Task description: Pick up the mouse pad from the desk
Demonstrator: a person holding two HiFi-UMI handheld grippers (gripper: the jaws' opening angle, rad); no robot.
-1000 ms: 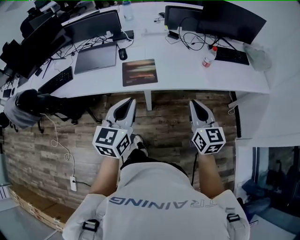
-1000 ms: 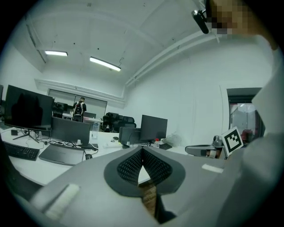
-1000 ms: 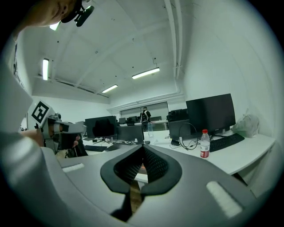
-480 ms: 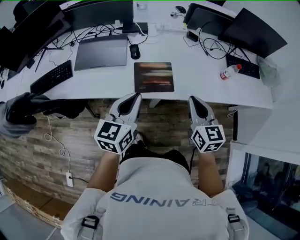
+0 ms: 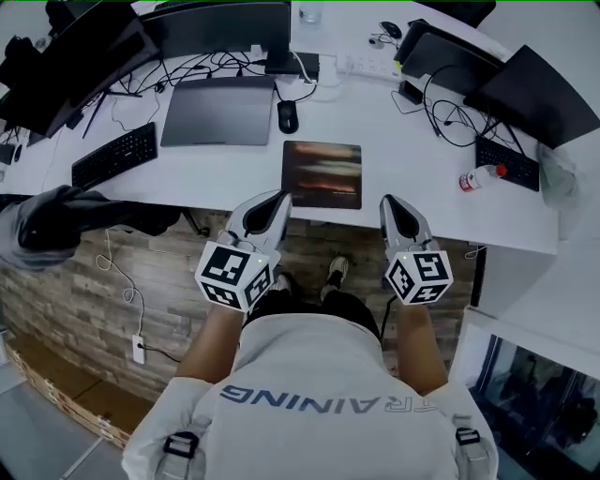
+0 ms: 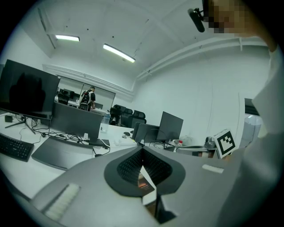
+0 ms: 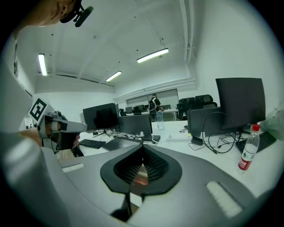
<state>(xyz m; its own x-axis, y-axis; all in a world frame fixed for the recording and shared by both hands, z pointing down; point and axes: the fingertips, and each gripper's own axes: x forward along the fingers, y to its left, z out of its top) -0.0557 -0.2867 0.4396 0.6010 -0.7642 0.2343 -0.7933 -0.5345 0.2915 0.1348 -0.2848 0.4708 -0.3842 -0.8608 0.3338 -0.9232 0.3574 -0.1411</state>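
Note:
The mouse pad, a dark brown rectangle with pale streaks, lies flat on the white desk close to its front edge. My left gripper hangs just short of that edge, its tip at the pad's near left corner, jaws together and empty. My right gripper is level with it, a little right of the pad, also shut and empty. In the left gripper view the left gripper shows closed jaws with a sliver of brown pad below them. The right gripper view shows the right gripper the same way.
Behind the pad sit a black mouse and a grey closed laptop. A black keyboard lies at the left, monitors and cables at the back. A red-capped bottle lies at the right. A dark chair stands by the desk's left.
Both grippers have come forward to the desk's front edge, still shut. The mouse pad, earlier well ahead of them, now lies right in front of their tips.

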